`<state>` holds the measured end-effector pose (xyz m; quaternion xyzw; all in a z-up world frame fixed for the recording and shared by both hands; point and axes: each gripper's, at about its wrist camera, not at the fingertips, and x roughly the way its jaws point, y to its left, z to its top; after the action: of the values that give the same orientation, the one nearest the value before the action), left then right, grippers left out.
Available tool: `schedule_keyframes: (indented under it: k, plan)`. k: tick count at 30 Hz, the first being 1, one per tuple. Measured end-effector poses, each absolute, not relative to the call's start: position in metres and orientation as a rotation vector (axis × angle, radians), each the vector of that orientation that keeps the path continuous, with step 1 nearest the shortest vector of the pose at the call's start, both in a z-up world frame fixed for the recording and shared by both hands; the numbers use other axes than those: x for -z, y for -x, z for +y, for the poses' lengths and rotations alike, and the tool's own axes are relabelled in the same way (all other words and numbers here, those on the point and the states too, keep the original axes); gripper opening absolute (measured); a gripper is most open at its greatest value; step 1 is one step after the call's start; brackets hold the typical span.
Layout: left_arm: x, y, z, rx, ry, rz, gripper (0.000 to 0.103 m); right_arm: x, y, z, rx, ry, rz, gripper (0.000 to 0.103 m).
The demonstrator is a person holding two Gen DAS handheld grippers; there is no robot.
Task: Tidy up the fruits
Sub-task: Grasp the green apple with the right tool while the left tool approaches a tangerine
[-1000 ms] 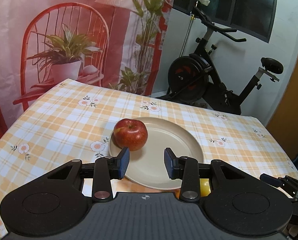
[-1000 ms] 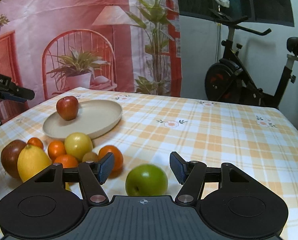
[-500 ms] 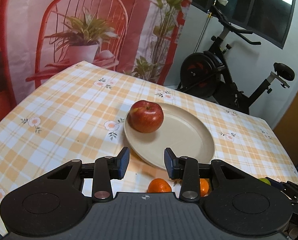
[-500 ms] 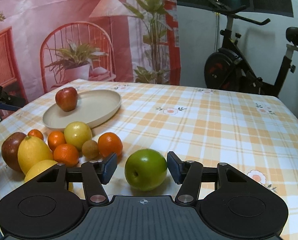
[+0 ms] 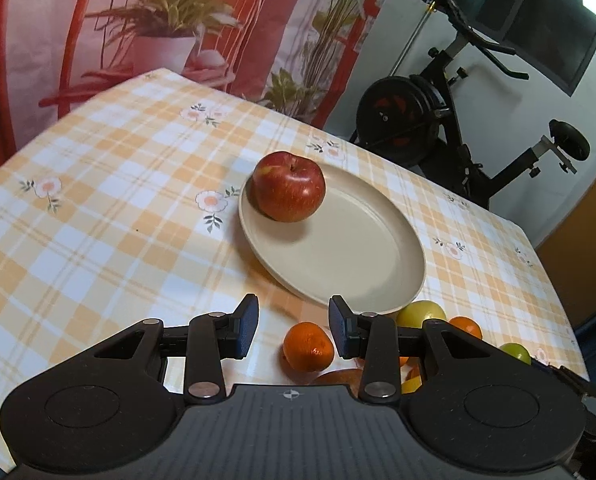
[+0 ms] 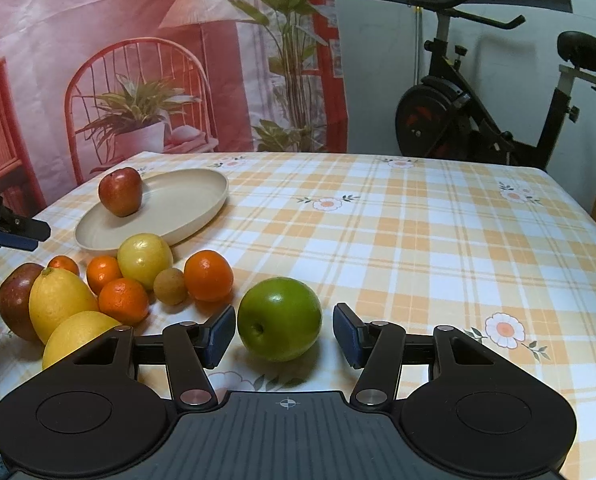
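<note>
Holding lone red apple [image 5: 289, 191], beige plate [image 5: 362, 256]; left gripper [image 5: 293, 330] spread, empty; right gripper [image 6: 284, 334] spread around green apple [image 6: 279, 318].

We see a red apple [image 6: 121, 191] standing stem-up at the far left edge of a shallow beige plate [image 6: 202, 208] on the left of the table. Just nearer than the plate lies a cluster of fruit: a pale yellow round fruit [image 6: 145, 255], several small oranges [image 6: 208, 275], a brown kiwi [image 6: 171, 286], two lemons [image 6: 60, 298] and a dark red apple [image 6: 15, 300]. To its right, apart from the cluster, a glossy green apple [image 6: 279, 319] rests on the cloth.
</note>
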<state>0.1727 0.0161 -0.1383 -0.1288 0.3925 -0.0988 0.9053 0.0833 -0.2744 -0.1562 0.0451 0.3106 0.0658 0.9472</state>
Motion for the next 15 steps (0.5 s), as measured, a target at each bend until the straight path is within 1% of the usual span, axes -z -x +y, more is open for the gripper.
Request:
schedule_keyframes:
  k: [4, 6, 15]
  plan:
    - [0.1409, -0.1732, 0.0144, 0.196, 0.264, 0.819, 0.047, 0.1561, -0.0828, -0.2745, -0.139, -0.096, 0.634, 0.045]
    - [0.1417, -0.1735, 0.0134, 0.198, 0.263, 0.821, 0.047, 0.1559, -0.0825, -0.2742, -0.144, -0.096, 0.632, 0.043]
    - [0.1478, -0.1770, 0.0117, 0.215, 0.281, 0.846, 0.047, 0.1576, -0.0871, -0.2776, -0.163, -0.122, 0.632, 0.043]
